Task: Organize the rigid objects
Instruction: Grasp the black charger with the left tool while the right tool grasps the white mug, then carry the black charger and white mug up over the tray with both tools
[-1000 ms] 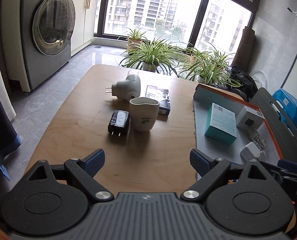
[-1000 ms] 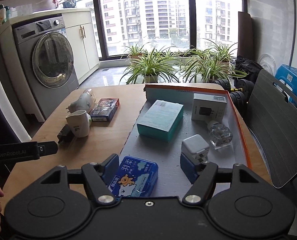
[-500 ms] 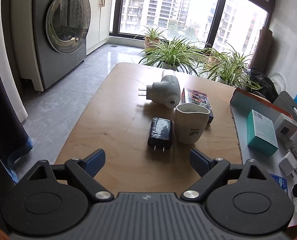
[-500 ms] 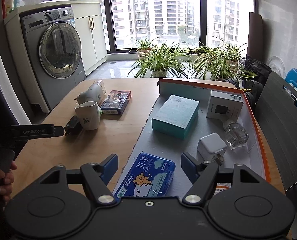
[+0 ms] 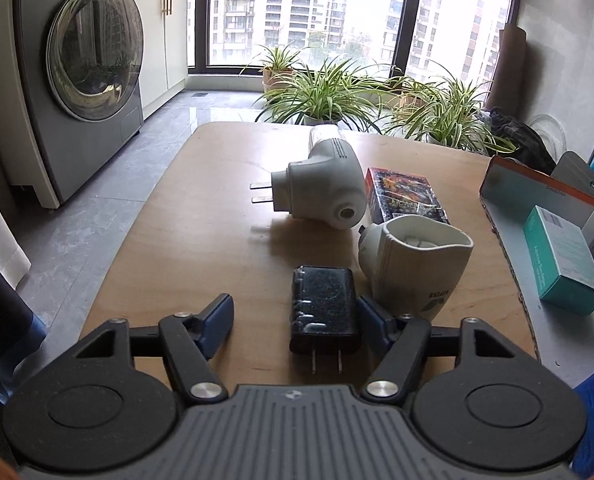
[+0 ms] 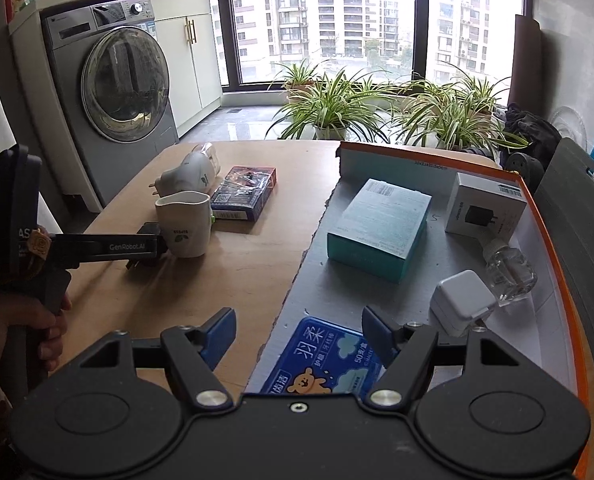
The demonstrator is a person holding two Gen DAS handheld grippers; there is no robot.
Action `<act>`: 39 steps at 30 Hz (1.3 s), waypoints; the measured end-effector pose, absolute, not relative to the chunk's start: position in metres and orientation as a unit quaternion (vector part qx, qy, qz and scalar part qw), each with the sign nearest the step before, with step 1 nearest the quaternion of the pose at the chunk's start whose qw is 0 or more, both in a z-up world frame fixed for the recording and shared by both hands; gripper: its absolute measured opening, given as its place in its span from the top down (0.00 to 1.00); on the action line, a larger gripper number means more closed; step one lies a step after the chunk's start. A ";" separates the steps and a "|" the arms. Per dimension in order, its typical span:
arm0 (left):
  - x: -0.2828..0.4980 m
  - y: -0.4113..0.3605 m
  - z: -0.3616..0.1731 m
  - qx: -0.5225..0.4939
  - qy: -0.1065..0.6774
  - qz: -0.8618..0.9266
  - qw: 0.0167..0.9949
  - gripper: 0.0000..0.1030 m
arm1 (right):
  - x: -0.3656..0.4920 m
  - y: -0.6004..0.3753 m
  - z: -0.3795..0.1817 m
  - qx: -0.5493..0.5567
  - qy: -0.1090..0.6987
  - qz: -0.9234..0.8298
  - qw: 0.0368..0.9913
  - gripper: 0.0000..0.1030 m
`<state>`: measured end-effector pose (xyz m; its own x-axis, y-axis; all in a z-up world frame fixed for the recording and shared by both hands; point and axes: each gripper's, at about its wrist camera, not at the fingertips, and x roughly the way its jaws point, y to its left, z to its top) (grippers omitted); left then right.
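My left hand-held gripper (image 5: 295, 322) is low over the counter (image 5: 201, 248) with its jaws closing. The black charger (image 5: 324, 308) lies flat between them, prongs toward me; the right pad looks just at its edge and the left pad stands clear, so I do not count it as gripped. Just beyond the charger, on its right, stands the white cup (image 5: 415, 266), upright, with something white inside that I cannot make out. Past the cup lies the white plug-in device (image 5: 323, 188) on its side, prongs pointing left, and beside that a dark printed box (image 5: 405, 196).

My right hand-held gripper (image 6: 295, 332) hangs half open and holds nothing. Its jaws straddle the near edge of the orange-rimmed tray (image 6: 553, 264), right of the charger. In the tray, the blue tin (image 6: 321, 360) sits directly under the right pad, and farther in lie the teal box (image 6: 379, 228), a white charger box (image 6: 485, 206), a white adapter (image 6: 463, 302) and a small clear bottle (image 6: 509, 270) touching it.

Only the right wrist view shows the person's hand (image 6: 21, 332) on the left tool's grip and the tray's whole contents; only the left wrist view shows the charger's prongs and the gap at its left side.
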<state>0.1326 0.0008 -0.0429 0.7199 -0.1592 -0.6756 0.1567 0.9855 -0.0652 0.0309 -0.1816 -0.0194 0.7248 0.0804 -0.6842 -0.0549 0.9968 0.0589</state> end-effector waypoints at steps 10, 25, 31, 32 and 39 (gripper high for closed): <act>0.104 0.036 -0.026 -0.048 0.359 -0.086 0.928 0.65 | 0.084 -0.130 -0.027 0.030 0.362 0.097 0.927 0.15; 0.096 0.057 -0.017 -0.076 0.335 -0.069 0.937 0.65 | 0.169 -0.084 -0.055 0.026 0.385 0.089 0.918 0.36; 0.092 0.053 -0.012 -0.077 0.327 -0.079 0.939 0.66 | 0.142 -0.096 -0.034 0.024 0.364 0.093 0.926 0.36; 0.091 0.052 -0.010 -0.079 0.325 -0.081 0.939 0.66 | 0.136 -0.100 -0.030 0.025 0.360 0.093 0.928 0.36; 0.073 0.041 0.004 -0.091 0.316 -0.093 0.940 0.66 | 0.082 -0.130 0.005 0.015 0.325 0.078 0.942 0.36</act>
<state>0.0729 0.0406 0.0036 0.7830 -0.2320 -0.5771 0.1174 0.9663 -0.2292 0.0818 -0.1296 0.0047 0.7762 0.1558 -0.6109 -0.1364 0.9875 0.0787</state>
